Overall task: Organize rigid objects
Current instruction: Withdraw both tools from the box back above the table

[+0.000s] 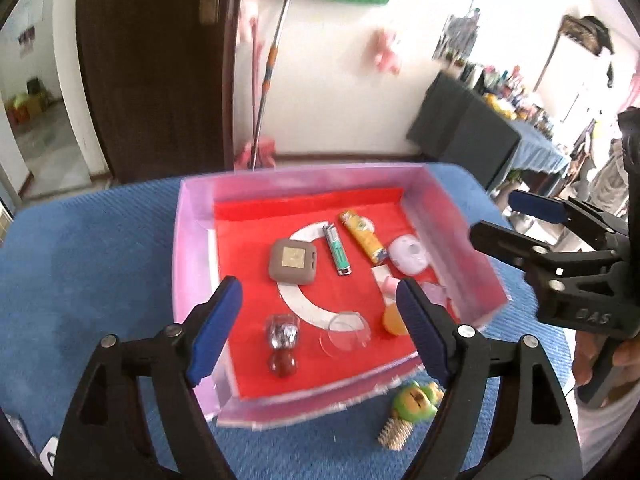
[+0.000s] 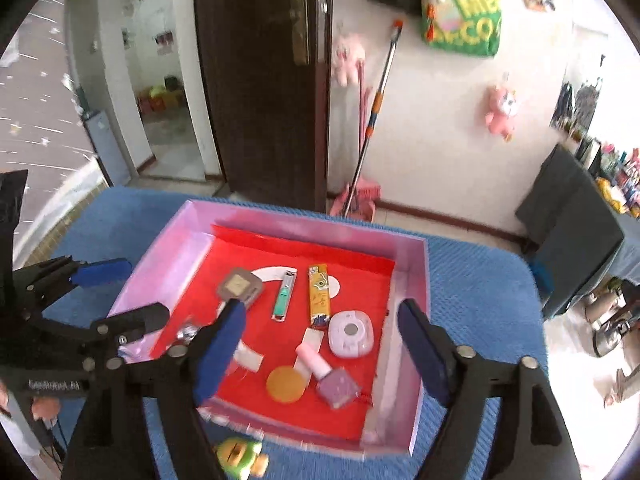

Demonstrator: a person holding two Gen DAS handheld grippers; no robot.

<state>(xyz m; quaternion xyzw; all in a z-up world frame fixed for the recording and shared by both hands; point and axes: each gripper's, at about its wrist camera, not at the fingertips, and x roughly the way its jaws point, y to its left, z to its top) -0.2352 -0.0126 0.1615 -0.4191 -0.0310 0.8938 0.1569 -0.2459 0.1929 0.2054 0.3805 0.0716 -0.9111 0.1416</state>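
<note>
Both grippers hover spread wide and empty above a shallow pink box with a red liner (image 1: 192,240), the left gripper (image 1: 320,328) over its near edge and the right gripper (image 2: 320,356) over its near right part. Inside lie a grey square compact (image 1: 293,261), a green-and-silver nail clipper (image 1: 338,255), a yellow lighter (image 1: 363,237), a white rounded case (image 2: 351,334) and a purple nail-polish bottle (image 2: 328,376). A green toy on a metal spring (image 1: 412,404), perhaps a frog, lies on the blue cloth (image 1: 92,272) just outside the box's near wall.

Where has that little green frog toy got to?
The green frog toy sits outside the pink box, on the blue cloth by its near wall, in the left view beside the left tongs' right finger.
</note>
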